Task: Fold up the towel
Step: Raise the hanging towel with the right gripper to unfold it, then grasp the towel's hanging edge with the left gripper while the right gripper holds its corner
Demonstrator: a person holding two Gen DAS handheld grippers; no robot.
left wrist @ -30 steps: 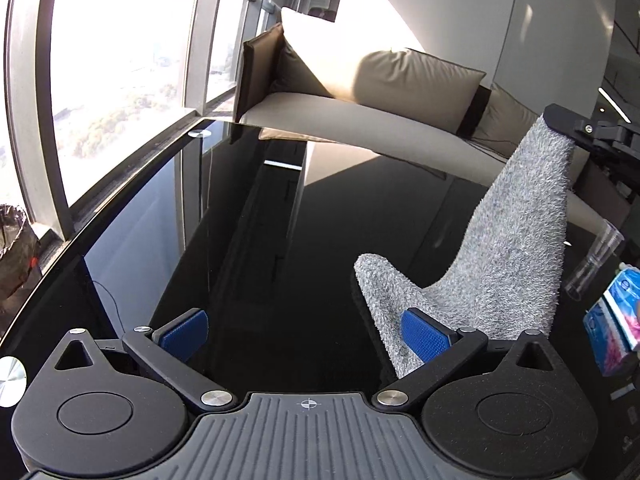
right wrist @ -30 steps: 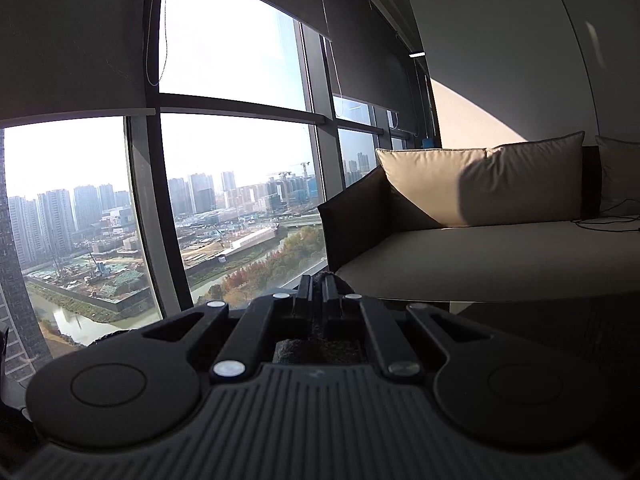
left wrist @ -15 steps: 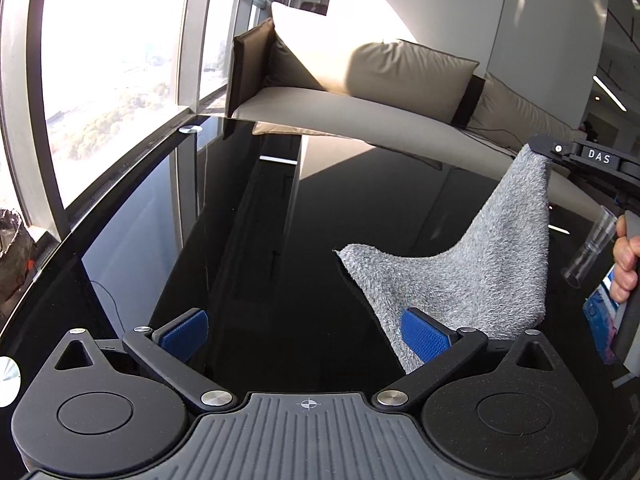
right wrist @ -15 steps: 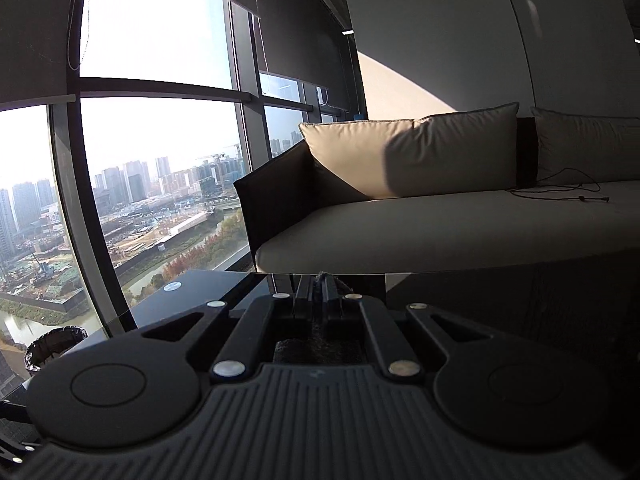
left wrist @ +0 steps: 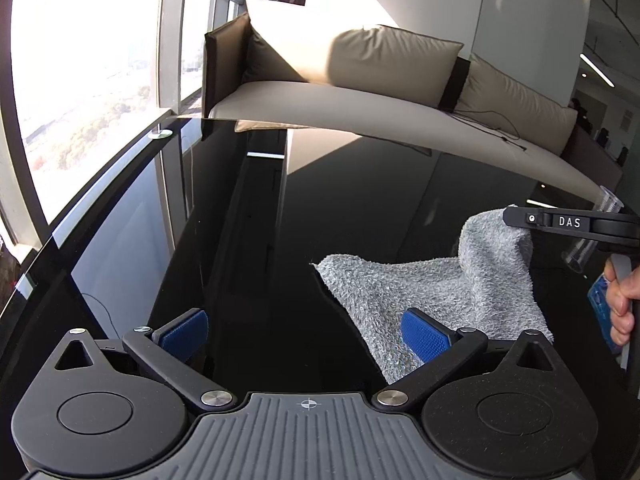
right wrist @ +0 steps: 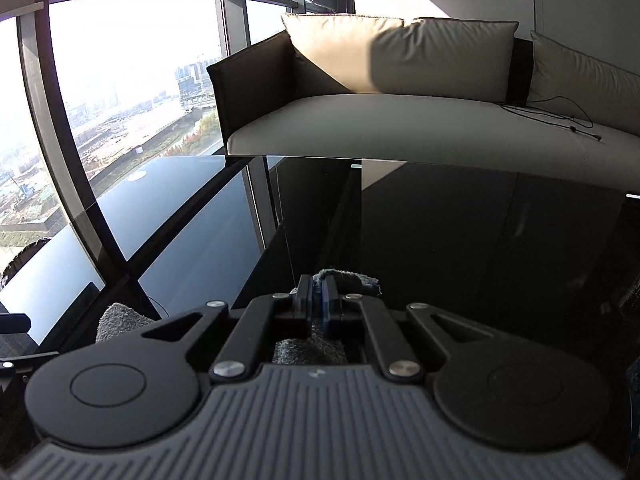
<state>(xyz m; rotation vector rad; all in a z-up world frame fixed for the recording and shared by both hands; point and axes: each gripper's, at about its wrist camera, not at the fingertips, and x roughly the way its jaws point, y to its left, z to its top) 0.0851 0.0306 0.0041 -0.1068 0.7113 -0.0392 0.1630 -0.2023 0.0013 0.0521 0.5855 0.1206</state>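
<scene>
Hovering low over the glossy black worktop (left wrist: 360,216), left gripper (left wrist: 306,330) is released, blue pads (left wrist: 424,338) spread wide with nothing between them; the right-side pad sits over the near edge of the grey towel (left wrist: 432,288). Towel lies mostly flat on the worktop to the right of centre, one corner pointing left, its far right corner pulled up into a peak. That peak is pinched in the right gripper (left wrist: 516,218), black fingers marked "DAS", coming in from the right edge; person's right hand (left wrist: 622,300) wraps the handle below it. Right wrist view: right gripper (right wrist: 315,292) clenched on the towel (right wrist: 344,278), jaws nearly together with grey terry bunched between and poking past the tips, more cloth visible down inside the mechanism. Another fold of towel shows at lower left of that view. Clear plastic cup (left wrist: 592,240) behind the right gripper, partly hidden; blue packet (left wrist: 600,304) by the hand, label unreadable. Farther back, beyond the worktop edge, a beige sofa (right wrist: 400,128) with back cushions (right wrist: 400,52), a thin dark cable (right wrist: 560,114) trailing on the seat. Floor-to-ceiling windows (right wrist: 132,92) at left, city outside, overexposed.
</scene>
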